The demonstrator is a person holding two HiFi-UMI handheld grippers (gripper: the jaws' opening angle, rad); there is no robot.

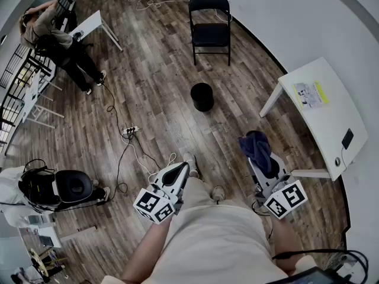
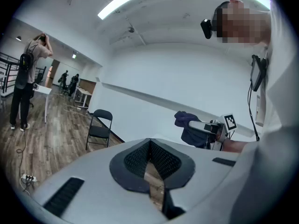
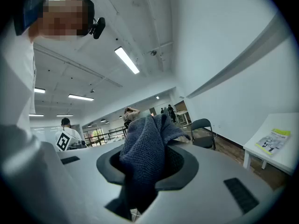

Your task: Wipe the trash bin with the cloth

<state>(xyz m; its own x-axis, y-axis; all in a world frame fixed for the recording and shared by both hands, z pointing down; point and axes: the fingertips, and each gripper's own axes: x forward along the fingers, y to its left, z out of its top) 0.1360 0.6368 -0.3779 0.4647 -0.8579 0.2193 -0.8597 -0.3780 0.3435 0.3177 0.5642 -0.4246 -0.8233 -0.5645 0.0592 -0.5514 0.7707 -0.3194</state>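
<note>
Two hand-held grippers and one black trash bin [image 1: 202, 96], at a stage where wiping appears not yet to have started. The bin stands upright on the wooden floor, and all else is placed from it: a folding chair [image 1: 210, 25] beyond it toward the wall, a white table [image 1: 323, 117] to its right in the head view, a power strip [image 1: 130, 131] with trailing cable to its left, and the person carrying the grippers on its near side, well apart from it. The right gripper [image 1: 263, 164], near side and right of the bin, has its jaws pinched on a dark blue cloth [image 1: 256, 147], which bunches above the pads and hangs below them. The left gripper [image 1: 180, 170], near side and slightly left of the bin, has its jaws pressed together with nothing between them. No part of the cloth touches the bin. Judged progress: the cloth is in hand, so the pick-up is done. The approach to the bin and the wiping of its rim and wall are all left to do.
</note>
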